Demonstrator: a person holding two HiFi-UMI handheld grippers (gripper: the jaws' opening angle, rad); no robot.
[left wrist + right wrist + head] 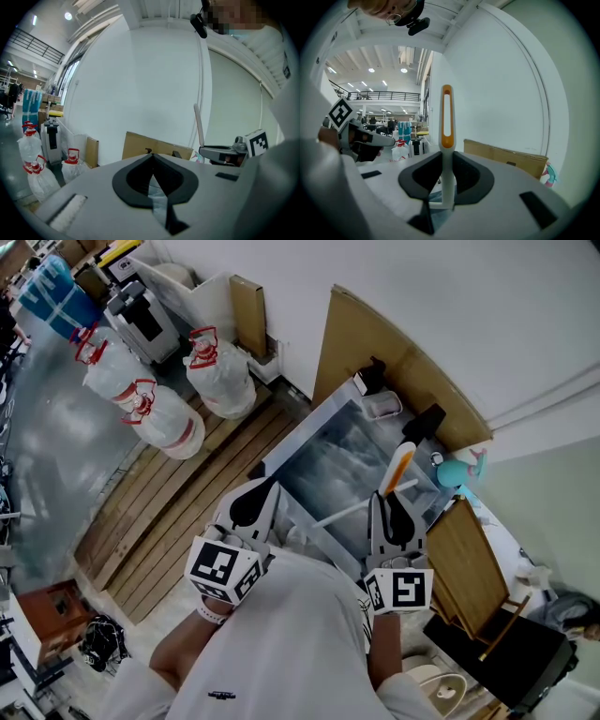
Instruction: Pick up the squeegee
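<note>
- Progress on the pick-up looks nearly complete: the white plastic squeegee with an orange loop at its handle end (446,139) sits in the right claw (446,157) and seems to be clear of any surface; only carrying it away, or steadying it, appears to be left
- Right claw (390,507): jaws nearly together, clamped on the white stem of the handle from both sides; the orange loop stands well beyond the jaw tips, and the head end lies on the near side of the jaws, towards the claw's body
- Squeegee (400,465) in the head view: it reaches ahead of the right claw, above a shiny grey trough (330,465); a brown cardboard sheet (375,362) leans on the wall beyond the claw tips
- Left claw (152,157): jaws closed tip to tip with nothing between them; it touches no object
- Left claw (255,500) hangs beside the right claw, apart from the squeegee
</note>
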